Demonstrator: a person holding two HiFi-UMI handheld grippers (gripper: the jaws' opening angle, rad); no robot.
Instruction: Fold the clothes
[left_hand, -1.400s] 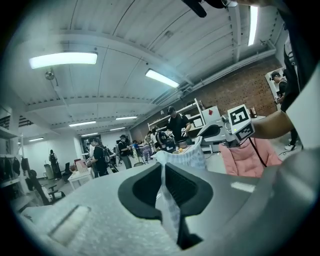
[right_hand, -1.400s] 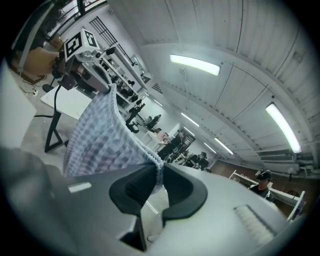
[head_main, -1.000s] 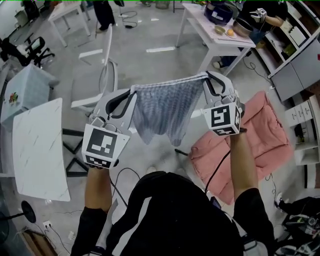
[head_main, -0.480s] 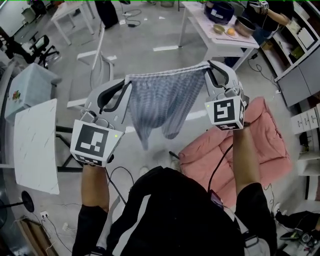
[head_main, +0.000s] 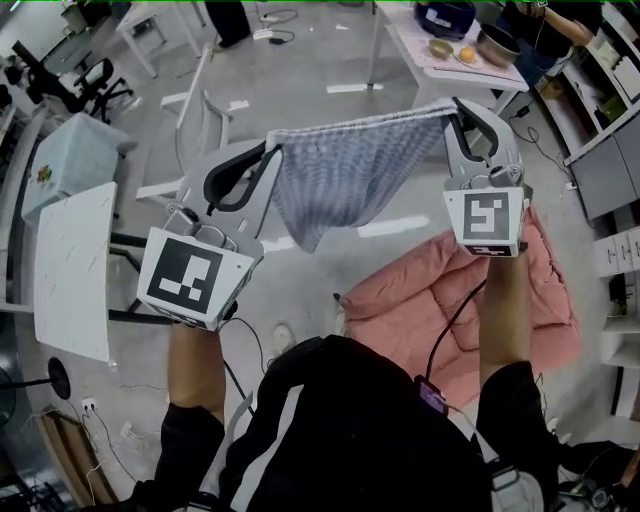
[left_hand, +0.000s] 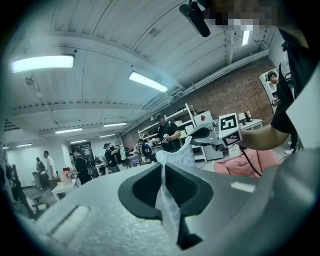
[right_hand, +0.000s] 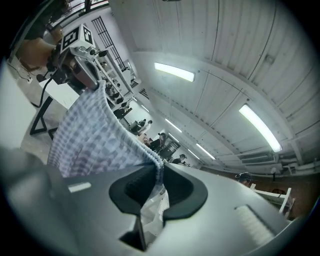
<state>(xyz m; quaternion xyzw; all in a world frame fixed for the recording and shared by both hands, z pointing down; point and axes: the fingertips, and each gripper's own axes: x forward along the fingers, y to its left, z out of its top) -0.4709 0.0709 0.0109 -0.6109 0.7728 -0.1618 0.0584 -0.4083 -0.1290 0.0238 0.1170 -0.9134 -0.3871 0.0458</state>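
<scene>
A blue-and-white checked garment (head_main: 345, 170) hangs in the air, stretched by its waistband between my two grippers, and its free part sags below. My left gripper (head_main: 272, 146) is shut on the left end of the waistband, and in the left gripper view the cloth (left_hand: 170, 200) is pinched between the jaws. My right gripper (head_main: 452, 108) is shut on the right end, with the checked fabric (right_hand: 100, 135) running out from its jaws. Each gripper shows in the other's view: the right gripper (left_hand: 210, 134) and the left gripper (right_hand: 80, 60).
A pink cushion or quilt (head_main: 460, 300) lies on the floor below right. A white table (head_main: 70, 270) stands at the left and a white chair (head_main: 210, 110) beyond the garment. A table with bowls (head_main: 450, 60) is at the far right. People stand in the background.
Both grippers have risen and moved forward with the garment held between them. The waistband is now stretched wider and higher over the floor.
</scene>
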